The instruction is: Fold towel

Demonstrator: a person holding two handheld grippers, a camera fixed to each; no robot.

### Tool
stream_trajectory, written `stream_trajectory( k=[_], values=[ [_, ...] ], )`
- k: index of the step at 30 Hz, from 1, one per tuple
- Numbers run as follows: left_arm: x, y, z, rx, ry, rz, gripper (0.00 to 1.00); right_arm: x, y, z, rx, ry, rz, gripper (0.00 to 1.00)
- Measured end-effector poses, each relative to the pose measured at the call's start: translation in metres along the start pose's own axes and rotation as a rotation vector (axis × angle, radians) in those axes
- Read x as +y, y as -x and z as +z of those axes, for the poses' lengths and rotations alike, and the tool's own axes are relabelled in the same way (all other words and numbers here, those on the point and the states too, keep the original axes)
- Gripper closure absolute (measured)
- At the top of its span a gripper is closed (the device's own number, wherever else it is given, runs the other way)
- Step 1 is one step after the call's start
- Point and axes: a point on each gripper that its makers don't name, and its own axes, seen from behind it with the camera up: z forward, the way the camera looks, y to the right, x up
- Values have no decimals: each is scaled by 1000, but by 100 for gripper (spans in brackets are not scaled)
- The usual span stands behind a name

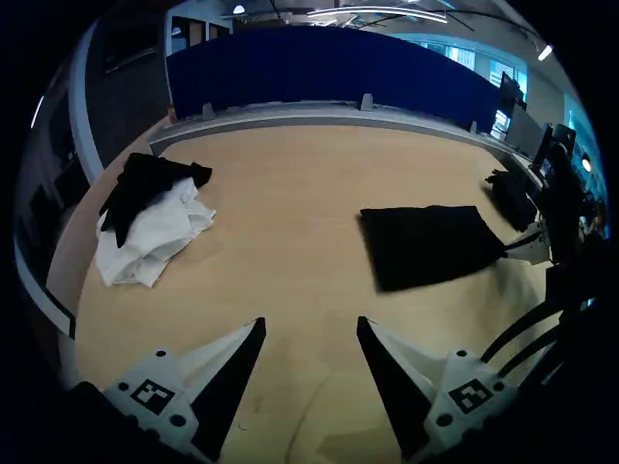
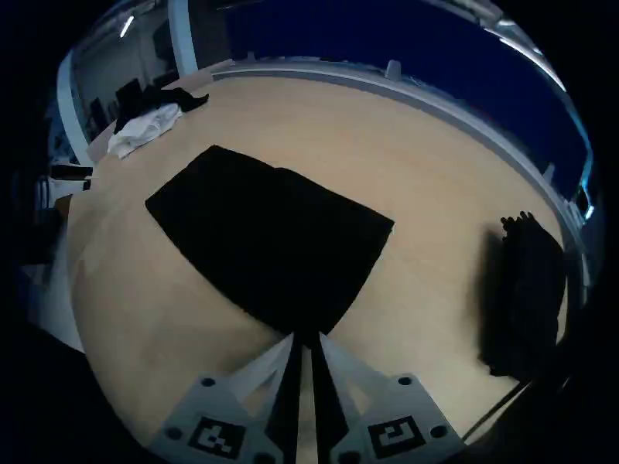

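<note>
So the black towel [image 2: 271, 240] lies flat around the middle of the worktop [image 1: 309, 201], closer to its right edge; it looks folded over already, a smallish dark rectangle with pretty tidy edges. The right gripper [image 2: 307, 340] has its fingers squeezed together on the towel's near corner; in the left gripper view you can see the same gripper [image 1: 534, 240] nipping the towel's right end, low to the surface. My guess is it holds a corner because that's the easiest handle for dragging or flipping the cloth into another fold.

The left gripper [image 1: 309, 323] has its fingers wide apart with nothing between them, hanging over bare wood near the front edge, well clear of the towel; probably waiting to grab the other corner so the fold stays square.

A heap of white and black cloths [image 1: 151, 216] sits toward the back left corner; a dark stack [image 2: 526, 294] sits by the right edge, maybe finished ones, can't tell. A blue partition [image 1: 333, 69] runs along the back edge.
</note>
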Motion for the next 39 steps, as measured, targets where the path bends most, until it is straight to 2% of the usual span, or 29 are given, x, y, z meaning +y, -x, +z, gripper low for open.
stream_trajectory(
  k=[6,14,18,23,27,31,39],
  values=[
    [-4,-2,-4,8,-4,-1,13,-4,-35,-13,50,-3,-33,92],
    [-8,-8,-14,32,-4,-18,13,-26,-107,-28,130,-22,-140,92],
    [-8,-10,-19,42,0,-38,13,-39,-135,-30,155,-37,-186,92],
    [-7,-12,-24,54,12,-66,13,-51,-152,-27,157,-49,-226,92],
    [-9,-14,-29,61,14,-66,13,-66,-160,-22,155,-70,-255,92],
    [-12,-16,-33,65,8,-58,13,-93,-168,-11,159,-111,-278,92],
    [-19,-20,-42,83,-9,-63,13,-171,-168,35,135,-237,-299,92]
  ],
)
